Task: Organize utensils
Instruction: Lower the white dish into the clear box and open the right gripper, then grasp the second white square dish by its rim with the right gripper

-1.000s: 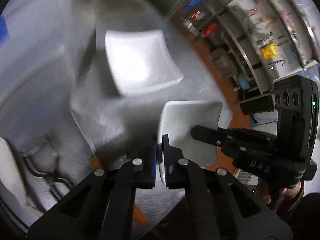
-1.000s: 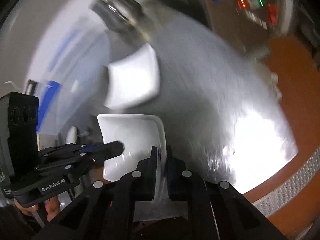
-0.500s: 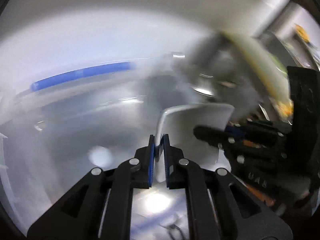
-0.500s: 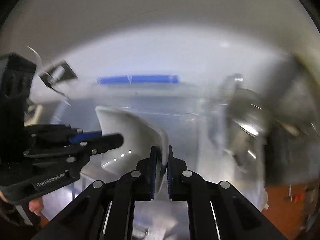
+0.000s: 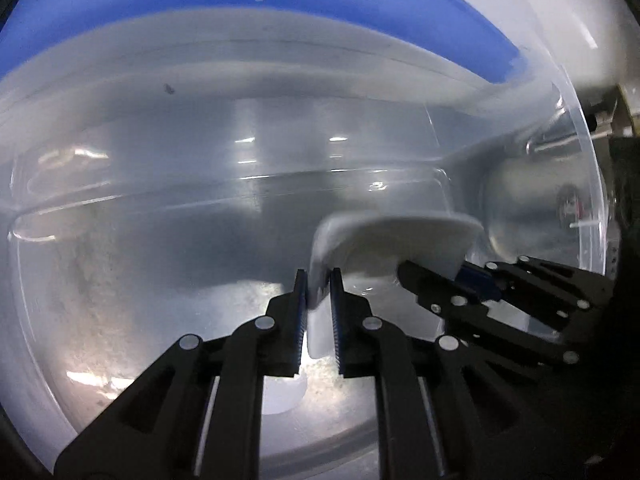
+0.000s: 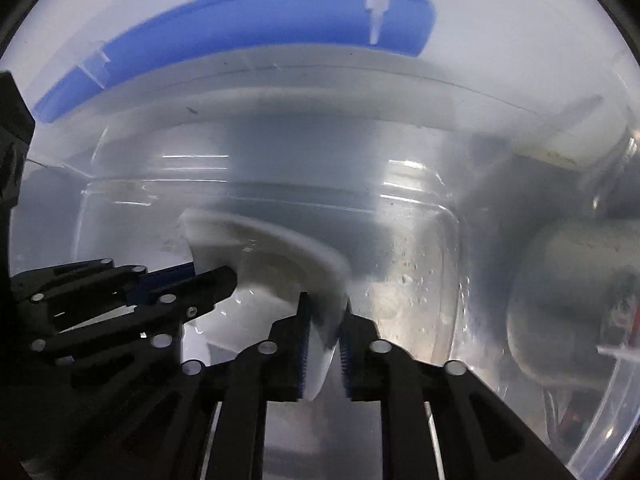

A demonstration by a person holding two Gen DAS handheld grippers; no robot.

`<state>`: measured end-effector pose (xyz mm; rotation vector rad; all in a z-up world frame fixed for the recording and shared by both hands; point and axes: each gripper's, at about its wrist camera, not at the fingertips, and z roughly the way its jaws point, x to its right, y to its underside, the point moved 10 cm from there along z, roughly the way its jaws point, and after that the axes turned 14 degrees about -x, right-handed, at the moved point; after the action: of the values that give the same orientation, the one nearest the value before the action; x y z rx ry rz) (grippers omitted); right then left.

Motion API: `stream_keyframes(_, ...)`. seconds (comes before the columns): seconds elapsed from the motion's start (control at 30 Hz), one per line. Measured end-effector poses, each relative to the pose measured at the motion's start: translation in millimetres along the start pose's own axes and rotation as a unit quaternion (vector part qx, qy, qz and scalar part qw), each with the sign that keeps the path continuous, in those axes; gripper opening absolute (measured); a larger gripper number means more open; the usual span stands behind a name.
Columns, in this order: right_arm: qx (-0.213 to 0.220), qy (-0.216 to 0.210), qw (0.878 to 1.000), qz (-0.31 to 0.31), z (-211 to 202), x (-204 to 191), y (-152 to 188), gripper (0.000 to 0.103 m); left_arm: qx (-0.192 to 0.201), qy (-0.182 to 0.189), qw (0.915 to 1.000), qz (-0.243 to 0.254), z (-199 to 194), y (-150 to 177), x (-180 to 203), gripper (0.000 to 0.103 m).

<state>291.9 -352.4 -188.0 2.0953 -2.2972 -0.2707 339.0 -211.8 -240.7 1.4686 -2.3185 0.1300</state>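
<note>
Dish: a white square dish (image 5: 394, 240), shallow, with raised curved edges, held tilted between two grippers inside a clear plastic bin; one edge sits in each set of jaws. Whether its underside touches the bin floor cannot be told.
Left gripper: left gripper (image 5: 318, 280) at the near centre of its own view, jaws closed on the dish's left edge, the blue pads tight against the white rim. In the right wrist view it enters from the left (image 6: 192, 280), one finger over the dish's hollow and one behind the edge.
Right gripper: right gripper (image 6: 325, 312) at the near centre of its own view, with the dish's right edge between the jaws. The jaws have just been opening; the left pad lies against the rim, while a narrow dark gap shows on the right pad's side. In the left wrist view it enters from the right (image 5: 432, 280), over the dish's far right corner.
Bin: clear plastic bin (image 5: 140, 240) with rounded corners and scuffed, glare-streaked walls; both grippers point down into it. The dish lies toward the right half of the floor in the left wrist view.
Lid part: a blue band (image 6: 240, 12) runs along the bin's far rim, with pale clips across it.
Surroundings: blurred through the right wall; nothing there can be identified.
</note>
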Motion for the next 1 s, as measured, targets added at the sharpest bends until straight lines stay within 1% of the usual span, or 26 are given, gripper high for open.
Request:
stream_keyframes(0.03,-0.001,0.01,1.0,-0.003,0.0,1.9,0.4,0.022,0.003,-0.002,1.0,-0.005,-2.9,-0.3,-2.4,0.011)
stream_keyframes(0.1,0.017,0.036,0.999,-0.011,-15.7,-0.2,-4.5,0.028,0.022,-0.001,0.9997,-0.009,-16.7,0.9,-3.5,0.028)
stream_keyframes(0.13,0.042,0.047,0.998,-0.024,-34.1,0.0,4.1,0.029,0.052,-0.006,0.9986,-0.01,-36.3,5.0,-2.3,0.029)
stream_keyframes(0.17,0.073,0.047,0.995,-0.04,-57.6,-0.9,17.6,0.034,0.075,-0.005,0.9971,-0.005,-51.2,9.5,1.4,0.029)
stream_keyframes(0.2,0.109,0.035,0.992,-0.055,-84.2,-0.7,36.1,0.036,0.115,0.004,0.9933,0.012,-78.3,20.0,12.7,0.03)
stream_keyframes(0.23,0.137,0.021,0.988,-0.062,-104.7,-0.8,55.0,0.037,0.152,0.018,0.9877,0.033,-104.6,35.6,26.7,0.032)
stream_keyframes(0.27,0.171,0.001,0.983,-0.065,-129.7,2.6,79.9,0.038,0.181,0.03,0.9816,0.054,-126.0,54.2,40.9,0.037)
stream_keyframes(0.3,0.195,-0.013,0.979,-0.064,-145.8,7.3,99.8,0.04,0.217,0.044,0.9711,0.09,-152.5,84.0,64.1,0.041)
stream_keyframes(0.33,0.232,-0.034,0.97,-0.056,-168.2,18.5,134.4,0.043,0.239,0.052,0.9623,0.119,-167.8,108.5,82.7,0.043)
stream_keyframes(0.37,0.256,-0.045,0.965,-0.044,-179.4,30.7,162.8,0.049,0.26,0.058,0.9509,0.157,-179.4,139.6,105.3,0.047)
stream_keyframes(0.4,0.267,-0.048,0.962,-0.034,-182.9,40.7,182.4,0.051,0.272,0.062,0.9406,0.193,-183.5,170.2,127.2,0.047)
stream_keyframes(0.43,0.277,-0.053,0.959,-0.015,-181.0,59.2,212.4,0.051,0.277,0.063,0.9329,0.221,-181.9,193.1,143.6,0.047)
stream_keyframes(0.47,0.278,-0.057,0.959,0.003,-172.0,72.6,232.8,0.051,0.278,0.064,0.926,0.247,-174.9,214.7,159.9,0.047)
stream_keyframes(0.5,0.27,-0.058,0.961,0.025,-158.0,88.0,249.2,0.051,0.27,0.065,0.92,0.276,-159.0,239.5,179.5,0.047)
stream_keyframes(0.53,0.249,-0.057,0.965,0.058,-132.4,105.9,269.1,0.051,0.255,0.068,0.9172,0.299,-137.7,260.6,197.2,0.047)
stream_keyframes(0.57,0.222,-0.062,0.969,0.09,-101.9,123.1,285.2,0.051,0.234,0.069,0.918,0.312,-115.7,274.5,208.5,0.047)
stream_keyframes(0.6,0.191,-0.071,0.971,0.122,-69.7,139.1,297.7,0.051,0.202,0.074,0.9216,0.323,-87.0,286.0,218.2,0.047)
stream_keyframes(0.63,0.174,-0.077,0.972,0.142,-49.4,144.3,303.2,0.051,0.153,0.082,0.9284,0.329,-51.7,292.7,224.6,0.047)
stream_keyframes(0.7,0.145,-0.098,0.969,0.173,-11.4,160.3,314.9,0.051,0.086,0.073,0.9444,0.309,9.2,289.7,225.6,0.047)
stream_keyframes(0.73,0.135,-0.109,0.967,0.186,5.3,163.7,319.3,0.051,0.067,0.068,0.9501,0.297,31.8,284.5,223.5,0.047)
stream_keyframes(0.77,0.128,-0.122,0.966,0.19,14.2,162.9,320.3,0.051,0.048,0.062,0.9587,0.274,52.8,276.9,216.9,0.047)
stream_keyframes(0.8,0.126,-0.141,0.963,0.192,23.1,161.9,319.8,0.051,0.039,0.061,0.9636,0.257,66.1,268.1,211.4,0.047)
stream_keyframes(0.83,0.127,-0.145,0.962,0.194,28.2,161.9,319.8,0.051,0.029,0.061,0.9698,0.234,80.2,257.0,204.9,0.047)
stream_keyframes(0.87,0.127,-0.146,0.961,0.197,31.5,160.9,323.4,0.051,0.025,0.063,0.9736,0.218,87.6,247.7,203.3,0.047)
stream_keyframes(0.93,0.132,-0.159,0.958,0.199,36.7,164.8,322.4,0.05,0.025,0.078,0.9762,0.201,98.3,230.7,202.0,0.047)
stream_keyframes(1.0,0.134,-0.17,0.956,0.197,37.3,162.3,317.0,0.05,0.039,0.066,0.9776,0.196,106.7,226.3,202.5,0.047)
